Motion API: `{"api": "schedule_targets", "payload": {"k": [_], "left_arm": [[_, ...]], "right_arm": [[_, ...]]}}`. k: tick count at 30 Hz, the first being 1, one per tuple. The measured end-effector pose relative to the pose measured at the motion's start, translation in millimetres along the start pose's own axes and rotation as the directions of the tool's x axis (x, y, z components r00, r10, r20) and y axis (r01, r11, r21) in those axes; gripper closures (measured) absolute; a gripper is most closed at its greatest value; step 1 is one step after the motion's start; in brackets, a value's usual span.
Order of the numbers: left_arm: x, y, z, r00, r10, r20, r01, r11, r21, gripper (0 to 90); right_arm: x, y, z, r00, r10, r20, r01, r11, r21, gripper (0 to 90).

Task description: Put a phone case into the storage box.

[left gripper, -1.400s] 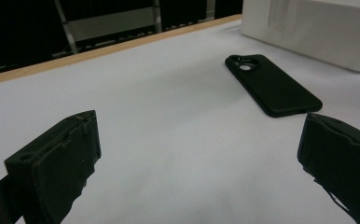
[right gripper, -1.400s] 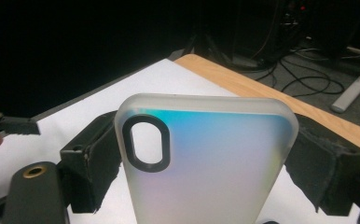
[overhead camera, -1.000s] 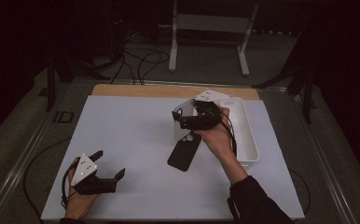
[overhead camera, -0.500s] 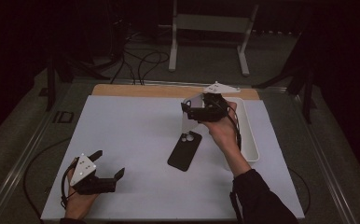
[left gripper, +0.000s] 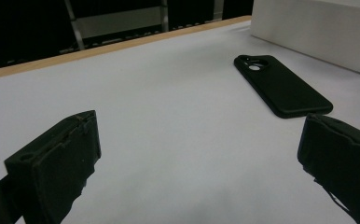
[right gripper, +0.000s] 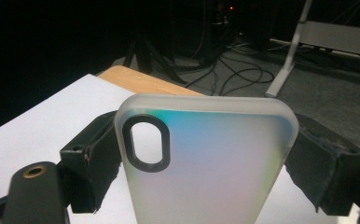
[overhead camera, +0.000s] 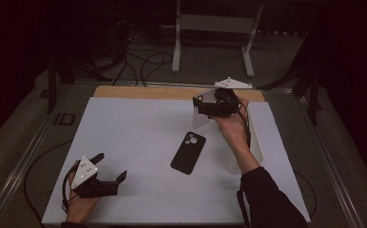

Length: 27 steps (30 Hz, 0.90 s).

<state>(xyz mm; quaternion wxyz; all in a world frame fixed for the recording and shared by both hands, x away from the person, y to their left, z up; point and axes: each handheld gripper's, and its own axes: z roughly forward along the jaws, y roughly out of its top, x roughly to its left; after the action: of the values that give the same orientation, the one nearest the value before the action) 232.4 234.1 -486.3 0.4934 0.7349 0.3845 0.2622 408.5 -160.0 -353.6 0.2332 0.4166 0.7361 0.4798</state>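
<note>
A black phone (overhead camera: 188,152) lies camera side up on the white mat (overhead camera: 139,137), a little right of centre; the left gripper view shows the phone (left gripper: 280,86) ahead to the right. My right gripper (overhead camera: 205,107) hovers above the mat just beyond the phone, shut on a frosted translucent phone case (overhead camera: 202,119). In the right gripper view, the case (right gripper: 215,163) stands upright between both pads, its black-ringed camera cut-out at upper left. My left gripper (overhead camera: 110,167) rests at the near left of the mat, open (left gripper: 201,163) with nothing between its jaws.
A white tray (overhead camera: 256,142) stands along the mat's right side, beside the right forearm; the left gripper view shows its wall (left gripper: 318,32). The table's wooden edge (overhead camera: 148,92) runs along the far side. A white stand and cables are on the floor beyond.
The right gripper has carried the case away from the phone, up and toward the table's far side. The left gripper and the phone have stayed put.
</note>
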Motion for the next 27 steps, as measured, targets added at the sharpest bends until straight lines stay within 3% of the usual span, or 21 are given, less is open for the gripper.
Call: {"api": "schedule_targets", "payload": {"k": [14,27], "left_arm": [[0.1,0.1,-0.2,1.0,0.001,-0.005,-0.001,1.0,0.003,0.0],[-0.2,0.3,-0.6,1.0,0.001,-0.007,-0.001,1.0,0.002,0.0]], "right_arm": [[-22.8,6.8,-0.5,0.9973,0.026,0.068,-0.026,1.0,-0.008,17.0],[-46.9,8.6,-1.1,0.9862,0.049,0.158,-0.049,0.999,-0.004,17.0]]}}
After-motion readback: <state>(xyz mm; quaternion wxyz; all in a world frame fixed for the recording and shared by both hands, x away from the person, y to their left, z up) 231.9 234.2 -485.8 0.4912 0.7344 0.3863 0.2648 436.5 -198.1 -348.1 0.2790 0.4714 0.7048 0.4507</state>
